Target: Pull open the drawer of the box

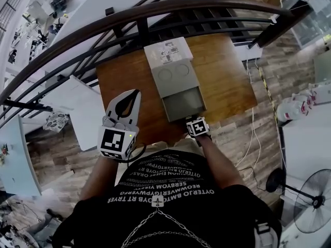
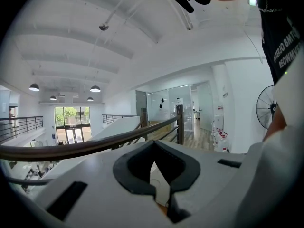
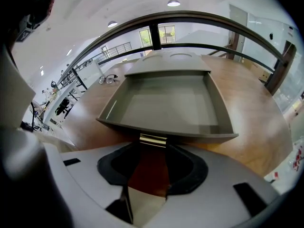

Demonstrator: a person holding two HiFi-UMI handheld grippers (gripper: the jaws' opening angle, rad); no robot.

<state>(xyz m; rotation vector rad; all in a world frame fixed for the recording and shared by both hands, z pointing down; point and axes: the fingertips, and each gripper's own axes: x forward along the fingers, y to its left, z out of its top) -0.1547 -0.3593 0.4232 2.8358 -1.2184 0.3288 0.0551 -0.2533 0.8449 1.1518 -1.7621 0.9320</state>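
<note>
A grey box [image 1: 170, 68] stands on the wooden table [image 1: 227, 81], and its drawer [image 1: 183, 103] is slid out towards me, empty inside [image 3: 166, 103]. At the drawer's front edge my right gripper [image 1: 193, 120] points steeply down, its jaws closed on the small brass drawer handle [image 3: 153, 140]. My left gripper [image 1: 136, 92] hangs left of the box over the table's near left corner. It points outward at the railing, its tips meet, and nothing is in it [image 2: 153, 148].
A dark curved railing [image 1: 155, 14] runs behind the table. A pair of glasses [image 3: 108, 79] lies on the table left of the box. A white table [image 1: 83, 107] is on the left, a fan [image 1: 313, 195] and cables [image 1: 253, 133] on the right.
</note>
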